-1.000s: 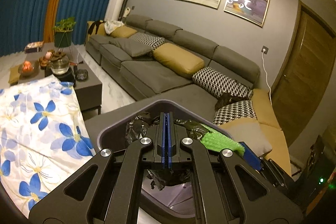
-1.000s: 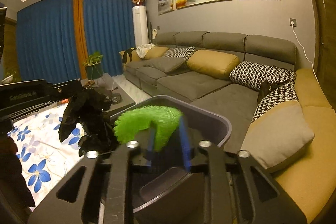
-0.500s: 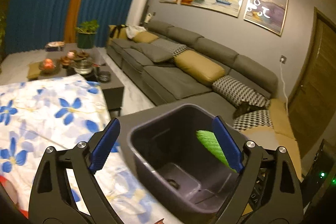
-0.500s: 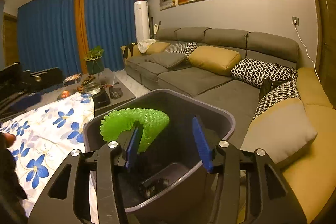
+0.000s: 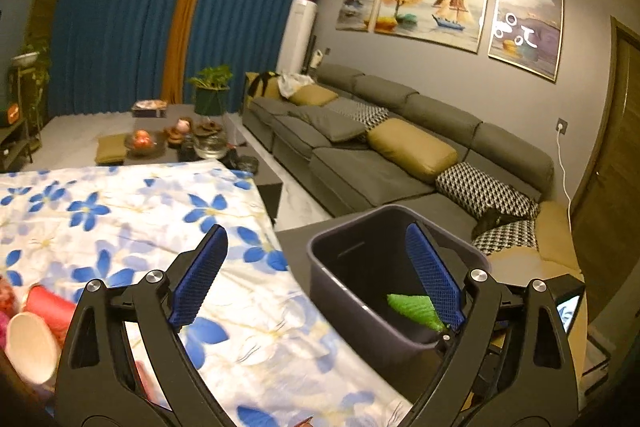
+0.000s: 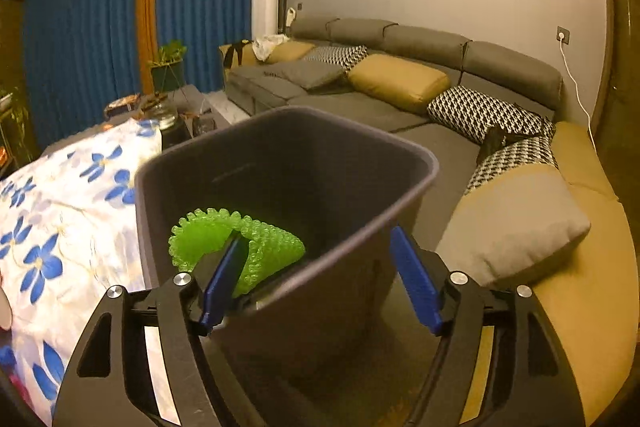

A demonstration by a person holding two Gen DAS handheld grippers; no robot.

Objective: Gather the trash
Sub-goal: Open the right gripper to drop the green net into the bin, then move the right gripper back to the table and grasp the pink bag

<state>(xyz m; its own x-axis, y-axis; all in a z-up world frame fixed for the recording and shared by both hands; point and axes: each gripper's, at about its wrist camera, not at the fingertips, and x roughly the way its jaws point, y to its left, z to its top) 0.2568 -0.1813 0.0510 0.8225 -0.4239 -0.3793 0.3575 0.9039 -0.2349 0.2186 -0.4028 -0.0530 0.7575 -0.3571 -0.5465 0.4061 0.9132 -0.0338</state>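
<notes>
1. My left gripper is spread wide with nothing between its fingers, hanging over the right edge of the surface's blue-flowered cloth.
2. The dark grey bin stands just right of that cloth, near the sofa.
3. My right gripper has just been opening; its left finger is inside the bin and its right finger outside, straddling the near wall.
4. The green foam net touches the right gripper's left pad inside the bin; I cannot tell whether it hangs free.
5. A red paper cup lies at the cloth's near left.
</notes>
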